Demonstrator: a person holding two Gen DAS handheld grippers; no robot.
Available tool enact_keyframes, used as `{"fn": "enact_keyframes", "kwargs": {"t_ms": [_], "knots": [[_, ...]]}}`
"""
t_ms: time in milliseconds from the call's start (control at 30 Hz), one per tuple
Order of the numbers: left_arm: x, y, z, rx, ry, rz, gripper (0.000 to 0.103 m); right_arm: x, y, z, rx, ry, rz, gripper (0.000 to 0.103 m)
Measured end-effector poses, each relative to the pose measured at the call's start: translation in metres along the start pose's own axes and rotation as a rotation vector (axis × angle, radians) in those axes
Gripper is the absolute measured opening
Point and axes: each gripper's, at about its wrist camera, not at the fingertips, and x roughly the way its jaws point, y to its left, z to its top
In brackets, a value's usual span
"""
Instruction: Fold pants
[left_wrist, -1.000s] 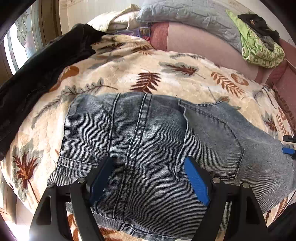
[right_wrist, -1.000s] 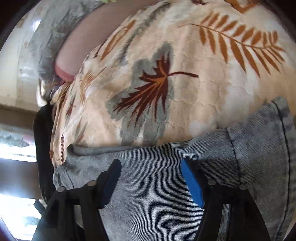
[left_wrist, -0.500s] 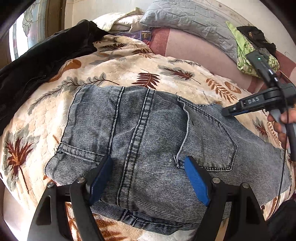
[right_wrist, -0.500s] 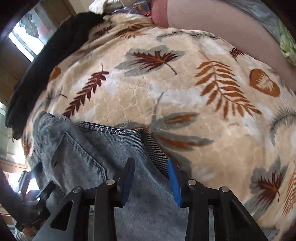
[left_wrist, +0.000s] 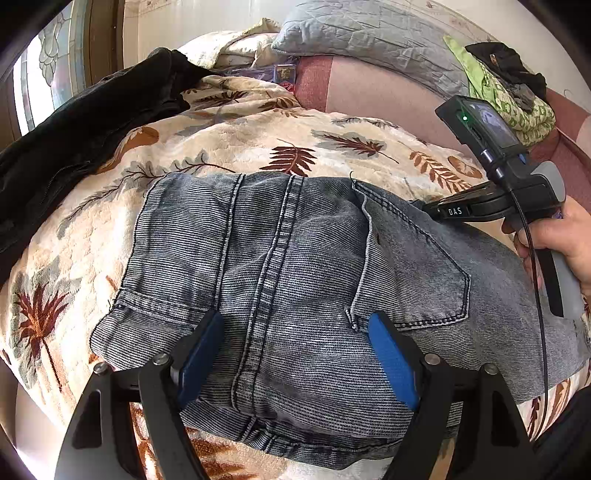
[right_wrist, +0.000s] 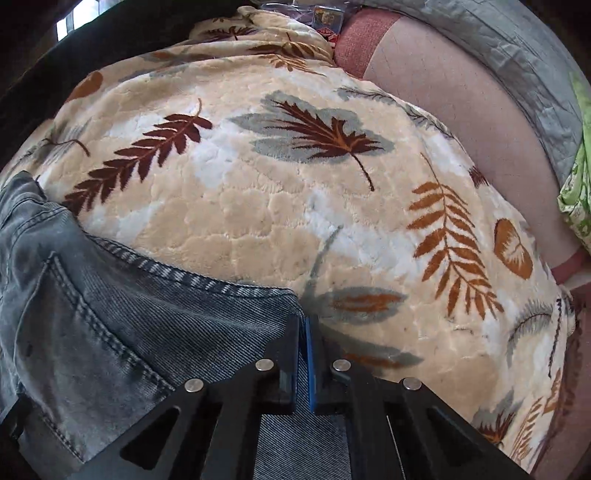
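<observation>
The faded blue-grey jeans (left_wrist: 295, 266) lie spread on a cream fleece blanket (left_wrist: 236, 144) printed with brown and grey leaves, seat side up, with the stitched centre seam running straight out ahead between the fingers of the left gripper (left_wrist: 295, 354). A back pocket (left_wrist: 410, 266) sits just beyond the right-hand blue pad, and the corner of the other pocket lies just beyond the left-hand pad. The left gripper's fingers stand wide apart above the denim, one to each side of the seam, holding nothing. In the right wrist view the right gripper (right_wrist: 303, 325) has its two fingers pressed together on the stitched edge of the jeans (right_wrist: 129, 325), with a thin layer of denim caught between the blue pads and more cloth running back under the jaws. To the left of those fingers the pocket stitching shows; ahead and to the right is only blanket (right_wrist: 295, 192). From the left wrist view the right gripper (left_wrist: 428, 206) reaches in from the right side, its tips at the far edge of the jeans, held by the person's right hand (left_wrist: 554, 240). Beyond the blanket lie a black garment (left_wrist: 85, 136) to the far left, a grey quilted pillow (left_wrist: 369, 37) straight ahead, and a green patterned cloth (left_wrist: 509, 99) to the far right.
</observation>
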Motion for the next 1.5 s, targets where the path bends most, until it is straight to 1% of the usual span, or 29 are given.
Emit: {"fn": "enact_keyframes", "kwargs": {"t_ms": [100, 167, 233, 300, 333, 367, 400, 433, 467, 500, 567, 633, 700, 733, 767, 800, 867, 933, 1000, 1067, 1100, 1133, 1200, 1233, 1267, 1300, 1333, 1433, 1500], "knots": [[-0.001, 0.001, -0.001, -0.003, -0.006, -0.003, 0.081, -0.018, -0.007, -0.003, 0.054, -0.032, 0.030, 0.005], [-0.001, 0.001, -0.001, -0.009, -0.011, -0.004, 0.081, -0.039, -0.018, -0.011, 0.129, -0.069, 0.048, 0.008], [-0.002, 0.001, -0.001, -0.016, -0.017, -0.001, 0.081, -0.061, -0.026, -0.024, 0.209, -0.105, 0.117, 0.011], [-0.003, 0.000, -0.002, -0.027, -0.025, 0.006, 0.081, -0.078, -0.033, -0.048, 0.299, -0.122, 0.202, 0.021], [-0.004, -0.001, -0.001, -0.032, -0.032, 0.009, 0.081, -0.080, -0.034, -0.061, 0.341, -0.112, 0.219, 0.041], [-0.006, -0.002, 0.000, -0.036, -0.038, 0.010, 0.081, -0.073, -0.038, -0.071, 0.378, -0.086, 0.214, 0.069], [-0.010, -0.004, 0.001, -0.035, -0.042, 0.011, 0.081, -0.064, -0.039, -0.080, 0.395, -0.051, 0.198, 0.076], [-0.016, -0.006, 0.002, -0.027, -0.050, 0.012, 0.081, -0.049, -0.043, -0.087, 0.407, 0.005, 0.180, 0.077], [-0.027, -0.009, 0.002, -0.016, -0.065, 0.017, 0.081, -0.035, -0.050, -0.094, 0.448, 0.072, 0.170, 0.072], [-0.039, -0.010, 0.003, -0.013, -0.088, 0.021, 0.081, -0.035, -0.057, -0.103, 0.507, 0.088, 0.189, 0.068], [-0.062, -0.010, 0.001, -0.029, -0.120, 0.017, 0.081, -0.060, -0.068, -0.116, 0.601, -0.006, 0.272, 0.066], [-0.077, -0.009, 0.001, -0.046, -0.119, 0.005, 0.081, -0.086, -0.069, -0.127, 0.603, -0.093, 0.278, 0.068], [-0.089, -0.010, -0.001, -0.063, -0.117, 0.007, 0.081, -0.090, -0.068, -0.139, 0.583, -0.092, 0.264, 0.075], [-0.094, -0.010, -0.003, -0.073, -0.113, 0.004, 0.081, -0.081, -0.068, -0.145, 0.578, -0.058, 0.242, 0.079], [-0.097, -0.012, -0.004, -0.081, -0.100, -0.001, 0.081, -0.059, -0.070, -0.153, 0.585, 0.040, 0.219, 0.082], [-0.100, -0.014, -0.005, -0.088, -0.084, -0.010, 0.081, -0.038, -0.075, -0.161, 0.607, 0.141, 0.239, 0.082], [-0.110, -0.017, -0.009, -0.096, -0.085, -0.028, 0.081, -0.054, -0.084, -0.165, 0.657, 0.040, 0.252, 0.081], [-0.119, -0.021, -0.010, -0.103, -0.096, -0.034, 0.081, -0.074, -0.087, -0.163, 0.707, 0.016, 0.319, 0.081], [-0.126, -0.026, -0.010, -0.111, -0.098, -0.048, 0.081, -0.101, -0.085, -0.162, 0.694, -0.058, 0.313, 0.081], [-0.131, -0.033, -0.010, -0.108, -0.097, -0.059, 0.081, -0.115, -0.083, -0.168, 0.686, -0.098, 0.327, 0.082], [-0.133, -0.036, -0.010, -0.108, -0.098, -0.062, 0.081, -0.112, -0.083, -0.174, 0.694, -0.088, 0.333, 0.083], [-0.134, -0.039, -0.010, -0.108, -0.097, -0.066, 0.081, -0.102, -0.082, -0.181, 0.711, -0.050, 0.325, 0.084], [-0.136, -0.045, -0.011, -0.099, -0.083, -0.075, 0.081, -0.069, -0.084, -0.199, 0.759, 0.083, 0.316, 0.084], [-0.136, -0.048, -0.013, -0.094, -0.077, -0.075, 0.081, -0.063, -0.084, -0.207, 0.772, 0.073, 0.334, 0.084], [-0.136, -0.050, -0.014, -0.089, -0.073, -0.074, 0.081, -0.070, -0.086, -0.209, 0.780, 0.019, 0.333, 0.084], [-0.137, -0.052, -0.016, -0.086, -0.075, -0.075, 0.081, -0.075, -0.088, -0.209, 0.801, 0.011, 0.347, 0.084], [-0.136, -0.054, -0.017, -0.085, -0.078, -0.075, 0.081, -0.081, -0.090, -0.210, 0.820, 0.005, 0.386, 0.084], [-0.129, -0.059, -0.020, -0.073, -0.057, -0.068, 0.081, -0.115, -0.101, -0.219, 0.849, -0.136, 0.442, 0.084], [-0.123, -0.062, -0.023, -0.065, -0.050, -0.059, 0.081, -0.128, -0.107, -0.234, 0.858, -0.178, 0.497, 0.084]]}}
